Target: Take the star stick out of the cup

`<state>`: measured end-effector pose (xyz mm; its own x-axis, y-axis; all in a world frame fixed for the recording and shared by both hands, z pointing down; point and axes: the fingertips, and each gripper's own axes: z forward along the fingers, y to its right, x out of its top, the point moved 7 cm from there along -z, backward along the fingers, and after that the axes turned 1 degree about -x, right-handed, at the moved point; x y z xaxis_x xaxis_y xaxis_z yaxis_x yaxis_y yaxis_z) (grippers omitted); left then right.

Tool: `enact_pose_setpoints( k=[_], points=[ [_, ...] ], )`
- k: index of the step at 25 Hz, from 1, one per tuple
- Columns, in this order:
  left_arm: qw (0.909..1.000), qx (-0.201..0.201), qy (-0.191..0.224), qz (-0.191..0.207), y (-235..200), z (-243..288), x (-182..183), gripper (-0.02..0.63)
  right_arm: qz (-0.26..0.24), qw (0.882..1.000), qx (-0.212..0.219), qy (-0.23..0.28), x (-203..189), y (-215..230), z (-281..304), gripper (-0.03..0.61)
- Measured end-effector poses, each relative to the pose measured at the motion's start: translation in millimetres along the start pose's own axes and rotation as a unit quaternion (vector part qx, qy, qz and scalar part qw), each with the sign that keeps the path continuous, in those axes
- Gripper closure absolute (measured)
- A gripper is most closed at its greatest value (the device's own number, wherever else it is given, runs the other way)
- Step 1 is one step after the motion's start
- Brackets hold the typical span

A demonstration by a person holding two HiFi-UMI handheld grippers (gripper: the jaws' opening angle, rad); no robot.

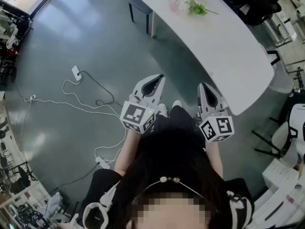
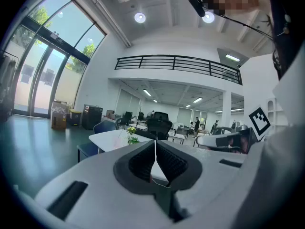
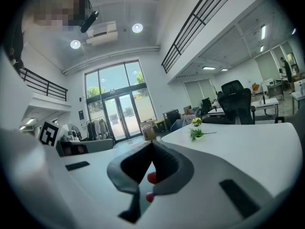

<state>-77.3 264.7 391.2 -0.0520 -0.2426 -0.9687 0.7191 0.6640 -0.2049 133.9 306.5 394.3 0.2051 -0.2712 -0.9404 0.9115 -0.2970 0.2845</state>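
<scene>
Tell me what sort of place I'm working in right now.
Most likely a large open-plan office with a double-height hall. A long white table stands on a bare grey floor, black office chairs sit further back, and there is a railed mezzanine and tall glass entrance doors.

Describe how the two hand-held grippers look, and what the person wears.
The left hand-held gripper and right hand-held gripper both have pale grey shells tapering to a point, with dark ribbed pads inside. Each has a rear cube with black-and-white square markers. The person wears black clothing with white trim.
</scene>
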Motion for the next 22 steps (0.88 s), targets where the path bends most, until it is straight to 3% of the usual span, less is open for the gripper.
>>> enact_pose_setpoints(
  k=[22],
  points=[
    [1.0, 0.007, 0.0, -0.003, -11.4, -4.7, -1.0, 0.601, -0.007, 1.0, 0.004, -0.001, 1.6, -6.9, 8.2, 0.577]
  ],
)
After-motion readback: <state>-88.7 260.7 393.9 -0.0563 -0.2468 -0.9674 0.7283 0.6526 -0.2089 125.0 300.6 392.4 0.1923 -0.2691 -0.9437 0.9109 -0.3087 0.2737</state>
